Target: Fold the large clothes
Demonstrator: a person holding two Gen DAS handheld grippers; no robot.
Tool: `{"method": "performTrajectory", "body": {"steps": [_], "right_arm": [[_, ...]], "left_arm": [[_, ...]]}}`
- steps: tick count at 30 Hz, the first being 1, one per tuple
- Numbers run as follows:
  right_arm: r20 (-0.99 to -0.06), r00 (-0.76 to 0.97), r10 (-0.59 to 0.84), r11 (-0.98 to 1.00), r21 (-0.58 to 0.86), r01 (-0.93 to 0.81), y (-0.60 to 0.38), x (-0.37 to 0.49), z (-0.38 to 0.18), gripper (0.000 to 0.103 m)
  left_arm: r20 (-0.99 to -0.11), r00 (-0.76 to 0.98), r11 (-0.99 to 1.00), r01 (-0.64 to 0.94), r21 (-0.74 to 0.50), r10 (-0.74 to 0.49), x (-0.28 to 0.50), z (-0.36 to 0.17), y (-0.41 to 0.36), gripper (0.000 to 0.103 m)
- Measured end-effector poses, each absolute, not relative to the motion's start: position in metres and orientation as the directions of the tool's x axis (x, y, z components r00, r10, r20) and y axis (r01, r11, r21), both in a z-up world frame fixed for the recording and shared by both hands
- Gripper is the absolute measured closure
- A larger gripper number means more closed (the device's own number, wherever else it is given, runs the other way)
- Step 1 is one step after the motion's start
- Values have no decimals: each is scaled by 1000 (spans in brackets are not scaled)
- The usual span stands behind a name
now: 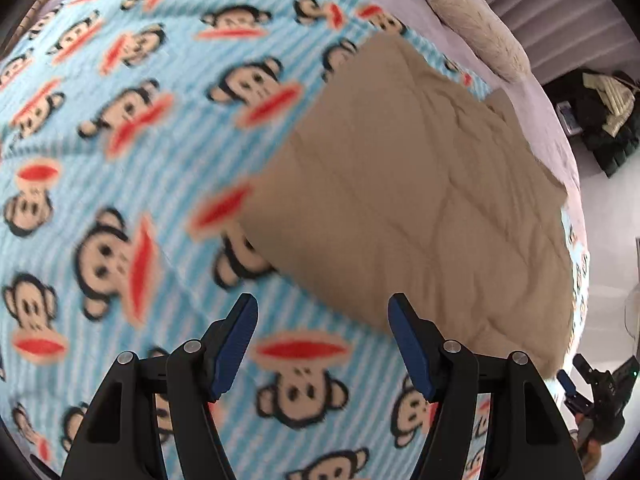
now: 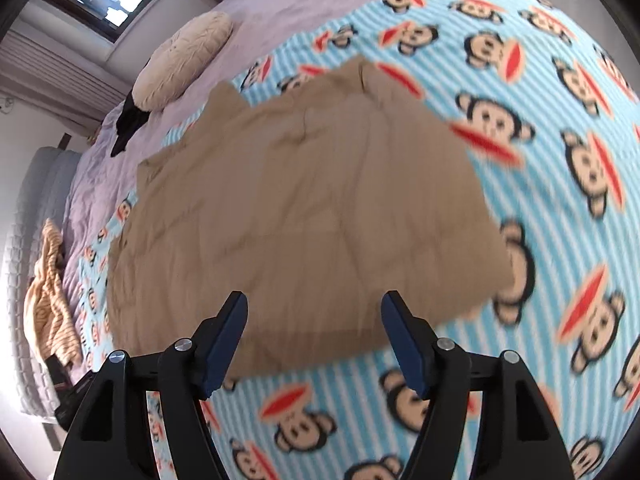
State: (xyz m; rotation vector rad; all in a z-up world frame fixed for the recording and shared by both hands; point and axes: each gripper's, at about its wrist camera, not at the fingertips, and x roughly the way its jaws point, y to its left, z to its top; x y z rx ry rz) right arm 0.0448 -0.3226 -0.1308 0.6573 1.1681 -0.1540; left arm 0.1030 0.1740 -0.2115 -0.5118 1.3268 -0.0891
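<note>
The tan garment lies flat on the monkey blanket. Both the left gripper and the right gripper hover above its near edge, fingers apart, gripping nothing.

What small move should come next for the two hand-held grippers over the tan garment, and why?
Probably lower both to the garment's near hem and pinch it. The tan garment lies spread flat on the monkey-print blanket. The left hand-held gripper and right hand-held gripper both hang open above it, holding nothing, so no fold can start until an edge is gripped.
</note>
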Motion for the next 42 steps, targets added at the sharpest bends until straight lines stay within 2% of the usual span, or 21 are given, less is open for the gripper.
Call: {"method": "performTrajectory", "body": {"steps": [5, 8, 9, 10, 11, 16, 21, 23, 24, 27, 32, 35, 42], "right_arm": [[-879, 397, 264, 773, 439, 458, -314, 25, -145, 30], [-875, 394, 280, 750, 456, 479, -311, 12, -158, 30], [-873, 393, 289, 739, 465, 488, -310, 8, -162, 29], [-869, 394, 299, 730, 474, 492, -309, 6, -166, 21], [-865, 395, 309, 721, 484, 496, -308, 4, -170, 18], [-852, 408, 327, 691, 510, 512, -308, -2, -185, 17], [-801, 470, 370, 595, 593, 543, -317, -2, -192, 17], [-770, 493, 404, 546, 636, 546, -320, 1, -195, 10], [-753, 505, 421, 522, 657, 545, -322, 2, -197, 0], [-703, 533, 471, 449, 711, 541, -325, 8, -205, 0], [-663, 561, 495, 381, 746, 546, -325, 18, -214, 0], [-660, 569, 490, 357, 748, 559, -329, 23, -221, 0], [-576, 625, 526, 267, 810, 522, -335, 44, -238, 0]], "left_arm": [[-902, 232, 901, -160, -404, -363, 93, -219, 150, 34], [-912, 253, 921, -138, -365, -324, 88, -219, 139, 1], [-911, 269, 925, -133, -356, -312, 87, -218, 137, 1], [-908, 279, 928, -119, -354, -311, 87, -218, 132, 1], [-906, 283, 928, -111, -356, -314, 86, -218, 129, 1], [-895, 295, 920, -106, -378, -334, 87, -221, 120, 1], [-875, 296, 887, -148, -437, -382, 97, -223, 129, 1], [-869, 294, 874, -166, -457, -399, 101, -227, 136, 1], [-867, 291, 867, -179, -465, -405, 103, -229, 137, 1], [-823, 295, 800, -232, -554, -485, 109, -238, 148, 1], [-767, 327, 715, -289, -637, -552, 116, -248, 161, 1], [-758, 341, 705, -289, -647, -556, 131, -253, 158, 1], [-763, 357, 721, -274, -637, -539, 167, -264, 144, 1]]}}
